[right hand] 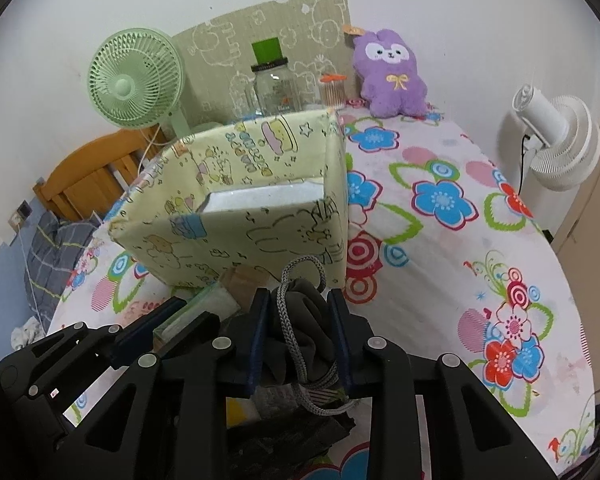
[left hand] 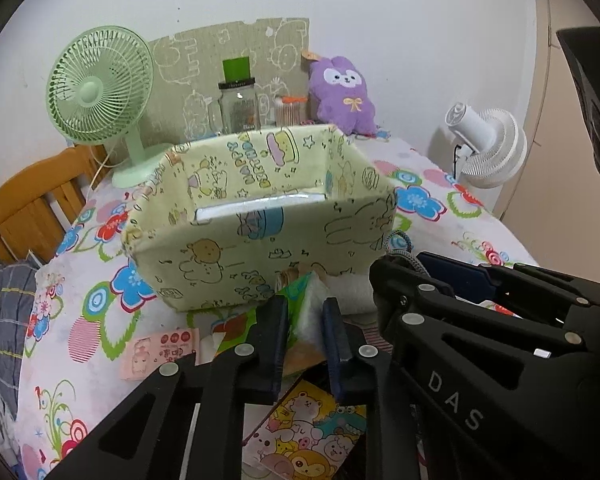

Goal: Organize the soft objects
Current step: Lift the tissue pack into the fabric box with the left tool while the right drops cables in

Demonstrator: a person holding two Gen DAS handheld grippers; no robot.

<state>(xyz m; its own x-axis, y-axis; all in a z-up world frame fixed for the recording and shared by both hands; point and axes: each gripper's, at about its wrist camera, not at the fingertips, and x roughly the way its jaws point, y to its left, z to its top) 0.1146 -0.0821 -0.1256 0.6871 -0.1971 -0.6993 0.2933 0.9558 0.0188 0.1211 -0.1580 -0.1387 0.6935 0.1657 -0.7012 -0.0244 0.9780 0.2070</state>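
Nearest the lens: left gripper (left hand: 305, 334), jaws clenched on a green-and-white soft pack (left hand: 303, 300) — most likely tissues, print too small to read. Pack pinched across its narrow width, long axis running forward along the fingers toward the bin. Edge of the pack also visible from the right wrist view, low left.

Right gripper (right hand: 300, 332): jaws clamped on a dark grey drawstring pouch (right hand: 304, 320), fabric bunched and folded between the pads, grey braided cord (right hand: 288, 300) looping above and trailing below. Limp; expected to sag and swing when carried.

Governing relation: fabric storage bin (left hand: 260, 240) — pale yellow, cartoon print, open top, floor apparently bare — stands directly ahead of and above both sets of jaws. Near wall rises between each held item and the opening, so both loads judged to need lifting over the rim before release. Left gripper faces the near wall's middle; right gripper faces its right corner. Neither clearly nearer.

Loose on the flowered desk (right hand: 440, 240) beneath the jaws: pink packet (left hand: 160, 354), cartoon-animal packet (left hand: 312, 428). Purple plush (right hand: 392, 76) against the far wall, well apart from both grippers.
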